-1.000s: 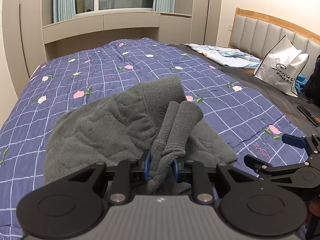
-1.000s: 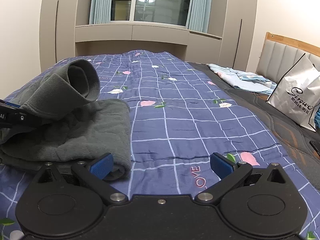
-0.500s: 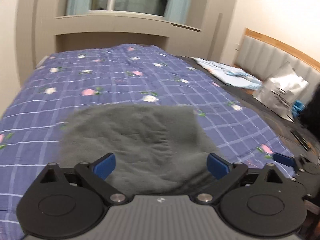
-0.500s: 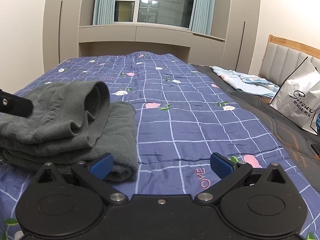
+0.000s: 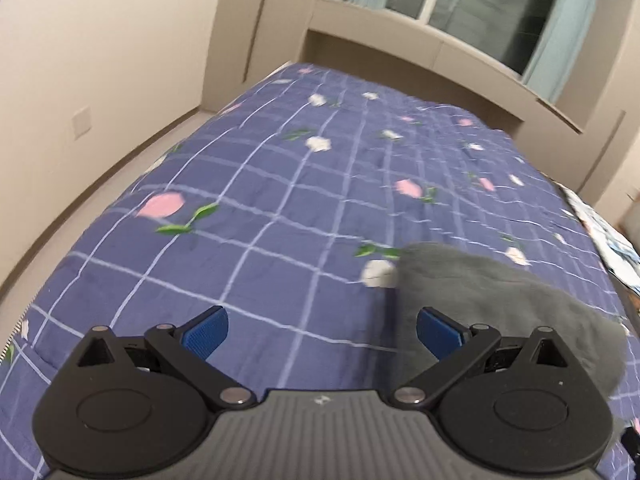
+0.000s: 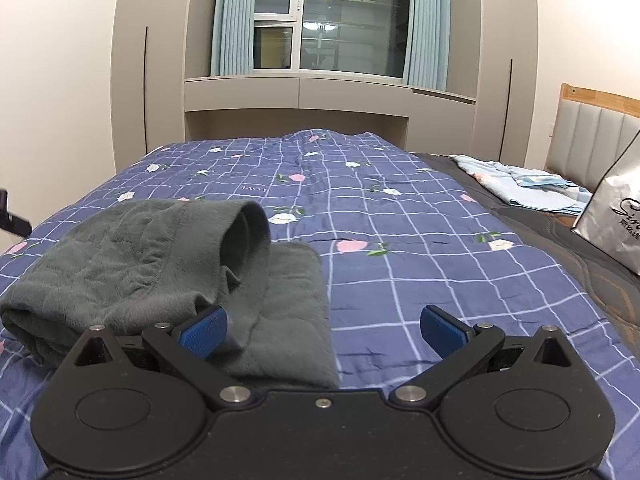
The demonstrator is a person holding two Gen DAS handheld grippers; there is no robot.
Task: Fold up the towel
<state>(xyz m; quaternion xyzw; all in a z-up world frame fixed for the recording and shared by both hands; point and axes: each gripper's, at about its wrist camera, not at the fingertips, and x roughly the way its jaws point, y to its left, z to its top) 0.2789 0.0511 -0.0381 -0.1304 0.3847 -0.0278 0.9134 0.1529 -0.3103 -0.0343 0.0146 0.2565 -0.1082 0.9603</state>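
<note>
The dark grey towel [image 6: 168, 268] lies folded in layers on the blue checked bedspread [image 6: 420, 240], with one rolled fold bulging at its top. My right gripper [image 6: 323, 330] is open just in front of the towel's near right corner, holding nothing. In the left wrist view the towel [image 5: 500, 292] sits at the lower right. My left gripper [image 5: 322, 334] is open over bare bedspread [image 5: 280, 208] to the towel's left, empty. A black tip of the left gripper [image 6: 12, 220] shows at the right wrist view's left edge.
A light blue cloth [image 6: 516, 186] lies on the bed's far right side near the padded headboard [image 6: 592, 148]. A silver shopping bag [image 6: 616, 208] leans at the right. Wardrobes and a window [image 6: 320, 20] stand behind the bed; a wall [image 5: 100, 60] runs along the left.
My left gripper let go of the towel's bunched fold, opened and swung away to the left. The towel dropped into a flatter stack. The right gripper stayed open and rose a little.
</note>
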